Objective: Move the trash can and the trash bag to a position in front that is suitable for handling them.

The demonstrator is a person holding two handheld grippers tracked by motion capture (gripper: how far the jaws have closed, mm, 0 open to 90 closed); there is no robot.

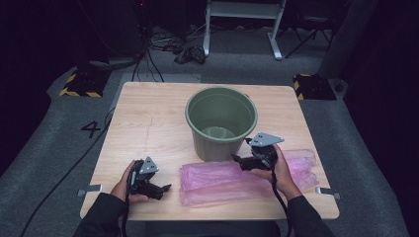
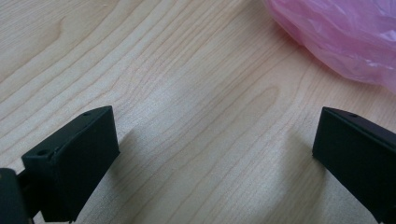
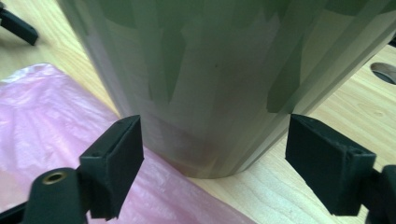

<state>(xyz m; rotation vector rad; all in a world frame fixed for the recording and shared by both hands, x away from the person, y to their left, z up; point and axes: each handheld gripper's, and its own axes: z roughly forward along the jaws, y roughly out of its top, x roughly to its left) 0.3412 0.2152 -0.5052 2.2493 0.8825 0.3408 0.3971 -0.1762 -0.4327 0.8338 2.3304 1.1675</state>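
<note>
Bag (image 1: 247,177), pink plastic, lies flat on the table (image 1: 148,118) in front of the green bucket (image 1: 221,121). Right gripper (image 1: 237,159) hovers over it, jaws spread, facing the bucket wall up close in its own view. Left gripper (image 1: 167,188), also spread, holds nothing beside the bag's edge.

Overhead view; two close tabletop (image 1: 148,113) views.

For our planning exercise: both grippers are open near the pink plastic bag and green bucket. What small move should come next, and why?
Probably ease the open left gripper rightward to the crumpled pink plastic bag and pinch its near edge: its jaws stand over bare wooden table, the bag just ahead, and the round green plastic bucket stands empty.
</note>
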